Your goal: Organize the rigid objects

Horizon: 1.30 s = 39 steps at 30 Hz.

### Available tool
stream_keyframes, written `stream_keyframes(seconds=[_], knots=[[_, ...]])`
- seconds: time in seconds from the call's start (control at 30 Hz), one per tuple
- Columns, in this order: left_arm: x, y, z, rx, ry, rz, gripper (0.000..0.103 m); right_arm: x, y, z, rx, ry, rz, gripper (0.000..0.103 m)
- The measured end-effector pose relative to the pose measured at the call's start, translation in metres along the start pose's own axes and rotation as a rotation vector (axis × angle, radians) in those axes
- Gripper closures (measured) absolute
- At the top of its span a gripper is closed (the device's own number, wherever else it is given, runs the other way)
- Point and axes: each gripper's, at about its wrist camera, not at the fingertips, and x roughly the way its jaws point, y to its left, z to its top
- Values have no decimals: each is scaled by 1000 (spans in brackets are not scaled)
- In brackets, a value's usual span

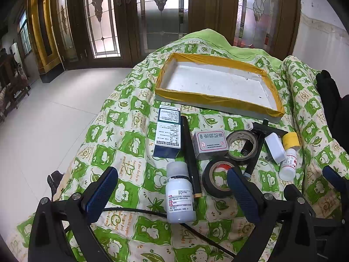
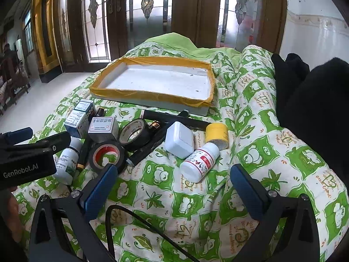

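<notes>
A white foam tray (image 1: 218, 83) (image 2: 157, 78) with a yellow taped rim lies at the far side of the green quilt. In front of it lie a blue-white box (image 1: 168, 133), a grey box (image 1: 210, 144), a black pen (image 1: 190, 157), two black tape rolls (image 1: 240, 160) (image 1: 206, 178), a white plug (image 2: 180, 139) and a yellow cap (image 2: 217, 132). My left gripper (image 1: 171, 171) is open, its fingers either side of a large white bottle (image 1: 180, 196) without touching it. My right gripper (image 2: 173, 168) is open above the quilt, just short of a small red-labelled bottle (image 2: 200, 161).
A black cable (image 1: 135, 210) runs across the quilt under the left gripper. Dark cloth (image 2: 316, 109) is heaped at the right. The quilt drops off at the left to a white tiled floor (image 1: 43, 120). Wooden glazed doors (image 1: 102, 21) stand behind.
</notes>
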Motion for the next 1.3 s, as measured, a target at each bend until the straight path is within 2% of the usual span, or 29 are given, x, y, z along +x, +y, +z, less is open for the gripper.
stream_keyframes(seconds=[0.47, 0.7, 0.93, 1.3], knots=[[0, 0, 0, 0, 1, 1, 2, 1, 3, 1, -15, -2, 38, 0], [0, 0, 0, 0, 1, 1, 2, -8, -5, 8, 4, -49, 33, 0], [0, -1, 0, 0, 1, 1, 2, 4, -14, 8, 54, 6, 49, 0], [0, -1, 1, 0, 2, 2, 2, 8, -15, 5, 62, 23, 51, 0]])
